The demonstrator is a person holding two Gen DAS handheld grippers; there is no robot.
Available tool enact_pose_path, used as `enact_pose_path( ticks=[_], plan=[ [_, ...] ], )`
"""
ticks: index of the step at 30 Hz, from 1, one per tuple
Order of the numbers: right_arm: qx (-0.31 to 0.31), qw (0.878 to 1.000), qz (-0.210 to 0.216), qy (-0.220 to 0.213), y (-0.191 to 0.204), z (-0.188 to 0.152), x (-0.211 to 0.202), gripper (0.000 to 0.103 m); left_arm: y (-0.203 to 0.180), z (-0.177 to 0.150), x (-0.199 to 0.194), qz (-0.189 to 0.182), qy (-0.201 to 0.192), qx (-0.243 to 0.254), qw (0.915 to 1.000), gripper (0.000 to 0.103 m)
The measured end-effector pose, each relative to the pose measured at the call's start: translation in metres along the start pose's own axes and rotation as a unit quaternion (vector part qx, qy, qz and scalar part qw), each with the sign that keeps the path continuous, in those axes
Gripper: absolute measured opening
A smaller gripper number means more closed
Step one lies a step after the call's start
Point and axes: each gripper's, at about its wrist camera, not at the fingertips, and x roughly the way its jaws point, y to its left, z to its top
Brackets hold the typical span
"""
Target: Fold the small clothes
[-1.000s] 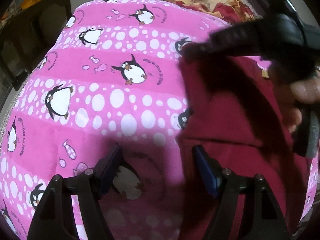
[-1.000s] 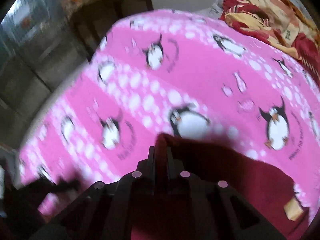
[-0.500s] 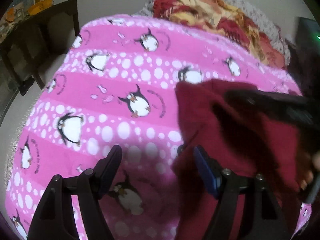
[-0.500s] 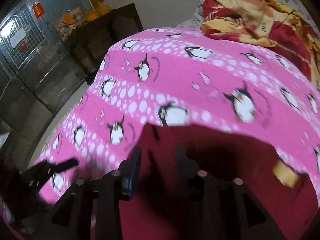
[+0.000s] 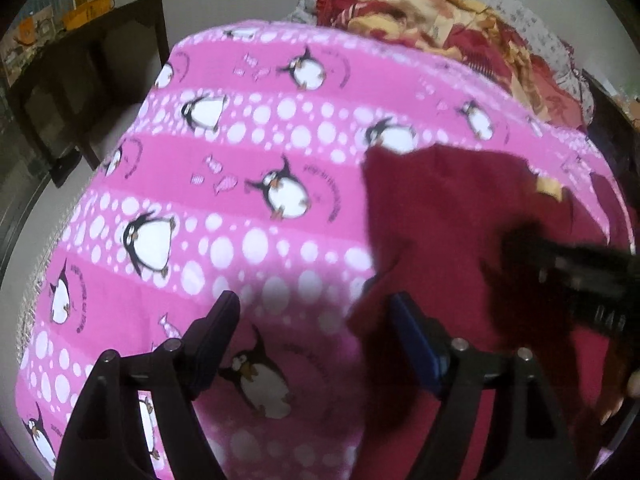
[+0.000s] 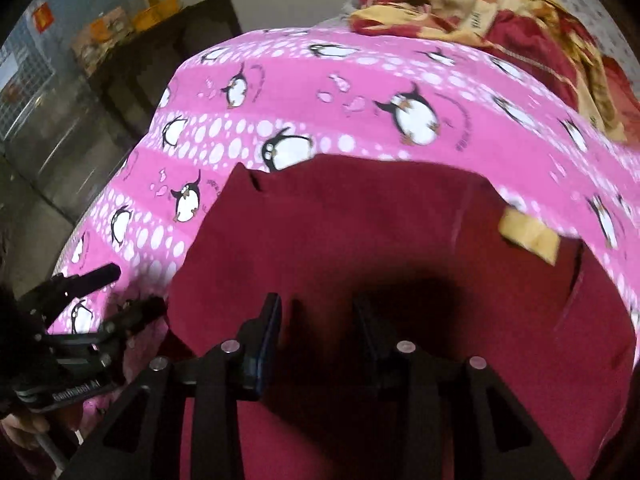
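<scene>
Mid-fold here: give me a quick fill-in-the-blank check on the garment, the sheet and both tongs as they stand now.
1. The maroon garment lies on a pink sheet printed with ____.
2. The tan tag sits at the garment's ____ edge in the right wrist view.
3. The left tongs hold ____ between their pads.
4. The right tongs are ____ above the garment, gripping no cloth.

Missing words: penguins; right; nothing; opening

Dim indoor lighting. Fisheye distortion bends the bed point(image 5: 248, 152) toward dark, vignetted frame corners. Each tool casts a heavy shadow directly ahead of its fingers, darkest on the maroon garment point(image 6: 360, 240). Motion blur softens the printed cloth, strongest at the far right.
</scene>
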Motion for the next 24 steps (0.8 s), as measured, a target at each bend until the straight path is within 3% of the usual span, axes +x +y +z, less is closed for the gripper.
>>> enact_pose_path(
  ticks=[5,11,15,19,24],
  plan=[
    [0.037,0.999,-0.025,-0.006,-0.031,-0.027,-0.037,0.048,-0.018,0.006,0.006,-0.014,0.0,0.008,0.9999,0.078],
    [0.125,0.988,-0.075,-0.046,-0.094,-0.051,-0.091,0.063,-0.025,0.002,0.035,-0.001,0.031,0.015,0.9994,0.078],
    [0.143,0.98,-0.132,-0.028,-0.132,-0.058,-0.1,0.063,-0.026,-0.001,0.036,0.003,0.031,0.011,0.9995,0.078],
    [0.145,0.968,-0.199,0.052,-0.164,-0.07,-0.076,0.063,-0.036,-0.003,0.026,0.01,0.025,0.024,0.9994,0.078],
    [0.148,0.971,-0.189,0.021,-0.162,-0.084,-0.097,0.063,-0.046,-0.006,0.01,0.01,0.014,0.038,0.9991,0.078]
  ],
)
